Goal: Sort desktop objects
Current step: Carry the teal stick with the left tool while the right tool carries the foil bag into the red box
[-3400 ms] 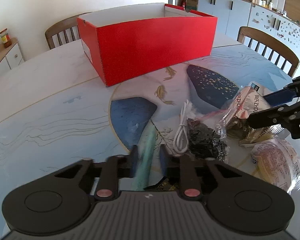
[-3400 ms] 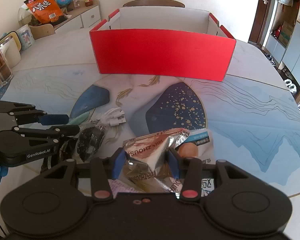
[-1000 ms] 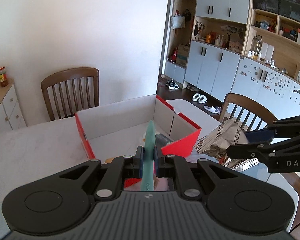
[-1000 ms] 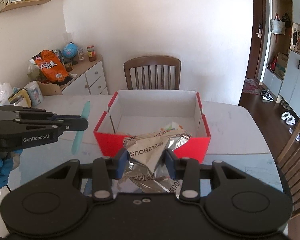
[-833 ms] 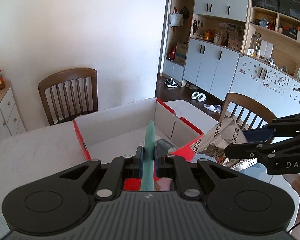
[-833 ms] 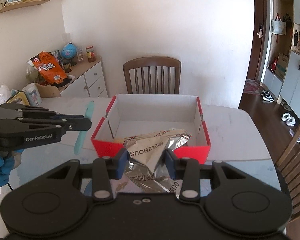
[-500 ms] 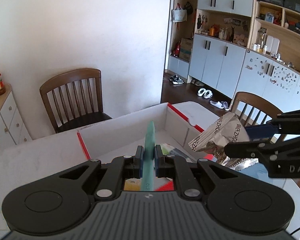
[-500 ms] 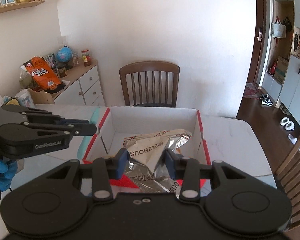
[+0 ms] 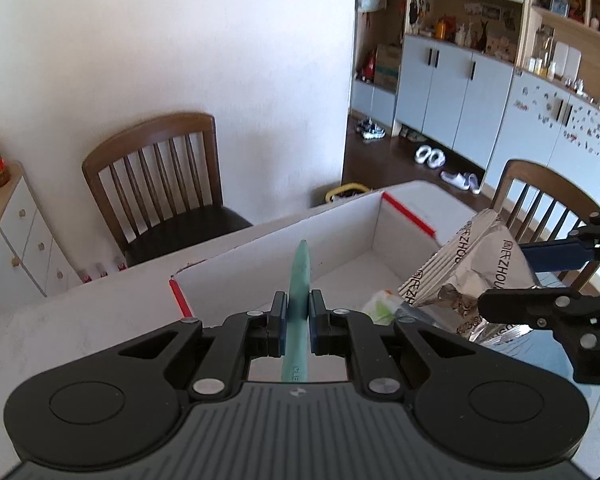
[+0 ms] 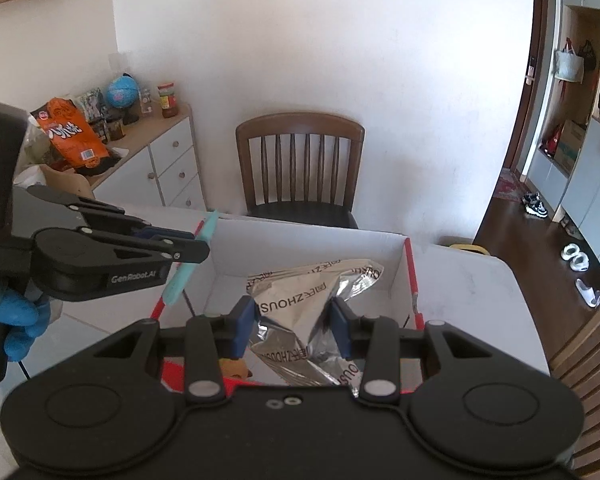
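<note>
The red box (image 10: 412,280) sits right ahead of and below both my grippers, open top facing up, white inside, its long side running across in front of me. It rests on the table (image 9: 60,320), with a wooden chair (image 10: 300,168) beyond its far wall.

My right gripper (image 10: 292,332) is clamped on the silver snack bag (image 10: 312,296), fingers pinching its crumpled middle while the sealed top edge fans out forward over the box interior. From this wrist the bag hangs above the box's floor, inside the line of the near wall. Something small and orange shows low in the box beneath it; I can't tell what.

My left gripper (image 9: 298,320) is pinched tight on the teal pen-like stick (image 9: 298,292), whose long axis points forward and slightly up, straight along my fingers. Its tip reaches over the left end of the box; in the right wrist view it crosses just above the left wall's red rim, so it sits at the edge, not deep inside.

My call: the right hand is better placed, already over open floor, so the bag can drop on release. The stick needs a nudge rightward first, or it may catch the rim and tip outside.
</note>
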A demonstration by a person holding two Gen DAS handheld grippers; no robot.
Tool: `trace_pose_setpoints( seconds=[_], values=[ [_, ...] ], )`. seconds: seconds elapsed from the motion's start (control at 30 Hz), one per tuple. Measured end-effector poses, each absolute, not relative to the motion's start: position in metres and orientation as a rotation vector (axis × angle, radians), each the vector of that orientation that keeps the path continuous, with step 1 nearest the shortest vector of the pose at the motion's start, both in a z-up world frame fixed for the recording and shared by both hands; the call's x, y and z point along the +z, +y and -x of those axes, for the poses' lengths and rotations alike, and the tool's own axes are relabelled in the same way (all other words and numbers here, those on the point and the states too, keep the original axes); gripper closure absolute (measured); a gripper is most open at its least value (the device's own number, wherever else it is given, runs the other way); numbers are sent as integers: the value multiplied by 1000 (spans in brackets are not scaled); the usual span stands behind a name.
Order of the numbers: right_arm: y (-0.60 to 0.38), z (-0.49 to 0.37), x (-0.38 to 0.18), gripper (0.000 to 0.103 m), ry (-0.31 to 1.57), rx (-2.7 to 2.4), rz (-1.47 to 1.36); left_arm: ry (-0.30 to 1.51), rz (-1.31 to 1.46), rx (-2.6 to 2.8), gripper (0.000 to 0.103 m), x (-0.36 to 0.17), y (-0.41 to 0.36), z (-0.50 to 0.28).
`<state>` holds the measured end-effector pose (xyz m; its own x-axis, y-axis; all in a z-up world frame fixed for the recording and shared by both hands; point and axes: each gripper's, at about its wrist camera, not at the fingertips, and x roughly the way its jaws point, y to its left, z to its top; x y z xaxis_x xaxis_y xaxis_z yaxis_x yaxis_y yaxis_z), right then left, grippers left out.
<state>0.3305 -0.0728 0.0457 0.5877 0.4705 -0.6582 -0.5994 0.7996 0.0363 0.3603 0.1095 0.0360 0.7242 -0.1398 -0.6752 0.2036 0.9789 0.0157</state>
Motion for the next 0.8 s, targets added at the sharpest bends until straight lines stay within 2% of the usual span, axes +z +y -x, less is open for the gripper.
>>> trace_pose_setpoints(
  seconds=[0.8],
  values=[
    [-32, -389, -41, 63, 895, 617, 237, 965, -148, -248, 94, -49, 102, -453]
  ],
)
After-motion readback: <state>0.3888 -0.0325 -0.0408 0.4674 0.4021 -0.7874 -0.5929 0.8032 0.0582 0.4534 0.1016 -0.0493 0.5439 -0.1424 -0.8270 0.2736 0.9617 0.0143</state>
